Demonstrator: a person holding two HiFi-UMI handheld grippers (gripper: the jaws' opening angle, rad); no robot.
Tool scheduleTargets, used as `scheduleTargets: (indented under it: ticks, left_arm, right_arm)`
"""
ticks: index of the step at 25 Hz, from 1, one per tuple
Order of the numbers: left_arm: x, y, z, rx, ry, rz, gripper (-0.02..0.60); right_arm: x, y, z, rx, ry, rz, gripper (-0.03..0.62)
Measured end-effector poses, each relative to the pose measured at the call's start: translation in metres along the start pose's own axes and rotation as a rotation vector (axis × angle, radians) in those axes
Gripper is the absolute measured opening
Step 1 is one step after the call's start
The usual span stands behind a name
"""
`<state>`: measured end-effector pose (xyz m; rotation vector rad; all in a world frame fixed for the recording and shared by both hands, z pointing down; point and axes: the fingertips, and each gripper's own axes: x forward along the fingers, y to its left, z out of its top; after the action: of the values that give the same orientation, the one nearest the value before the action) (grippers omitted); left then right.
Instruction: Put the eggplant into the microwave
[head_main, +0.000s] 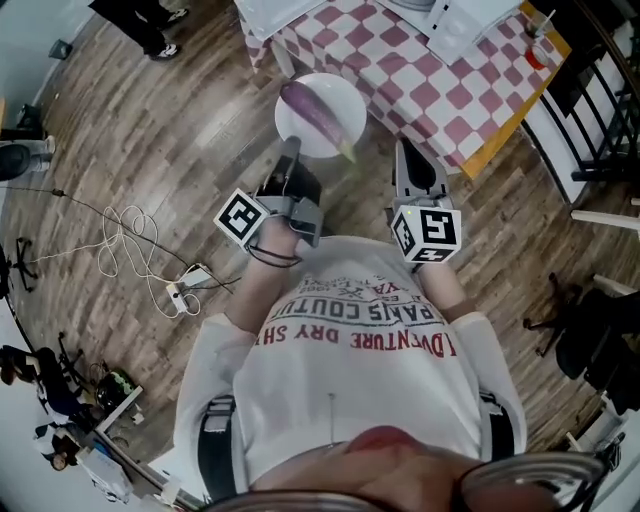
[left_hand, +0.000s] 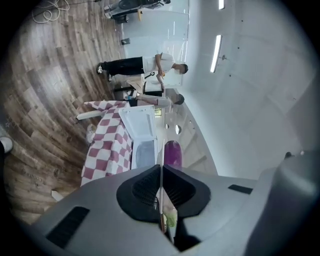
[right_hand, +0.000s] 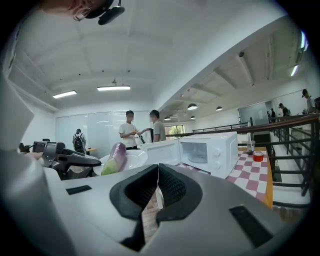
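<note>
One eggplant (head_main: 318, 112) lies on one white plate (head_main: 348, 96), which the left tongs (head_main: 291, 150) clamp by its near rim, near the checked table (head_main: 430, 80). The right tongs (head_main: 405, 150), pressed together, hold nothing. One microwave (right_hand: 212, 150) stands open on the table.

Straight ahead of the right gripper (right_hand: 158, 186), the microwave (right_hand: 212, 152) stands on the checkered table (right_hand: 250, 172). Its door (right_hand: 161, 151) stands open to the gripper's left, so the cavity mouth faces the gripper unblocked. The door leaf juts out ahead of the left gripper (head_main: 290, 148). The plate (right_hand: 131, 161) clamped in that gripper fills the space at the right gripper's front left. To the right of the microwave, a small red thing (right_hand: 258, 156) and a cup with a straw (right_hand: 250, 144) occupy the tabletop. A dark railing (right_hand: 295, 150) closes off the right gripper's right side. Bare wooden floor (head_main: 200, 120) lies to the left gripper's left. Loose cables (head_main: 120, 240) lie to its left and behind it.
</note>
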<state>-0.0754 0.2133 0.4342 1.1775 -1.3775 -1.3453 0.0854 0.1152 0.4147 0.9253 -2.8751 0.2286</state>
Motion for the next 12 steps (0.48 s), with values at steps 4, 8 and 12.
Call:
scheduleTargets:
  ticks: [4, 8, 12]
  left_arm:
    - [0.020, 0.004, 0.055, 0.003, 0.040, 0.002, 0.034]
    - [0.035, 0.006, 0.100, 0.010, 0.074, 0.002, 0.034]
    - [0.050, 0.012, 0.129, 0.000, 0.084, 0.005, 0.034]
  right_arm:
    - [0.051, 0.031, 0.002, 0.005, -0.002, -0.022, 0.026]
    - [0.095, 0.055, 0.015, -0.003, -0.025, -0.050, 0.026]
    - [0.126, 0.067, 0.019, -0.014, -0.019, -0.059, 0.026]
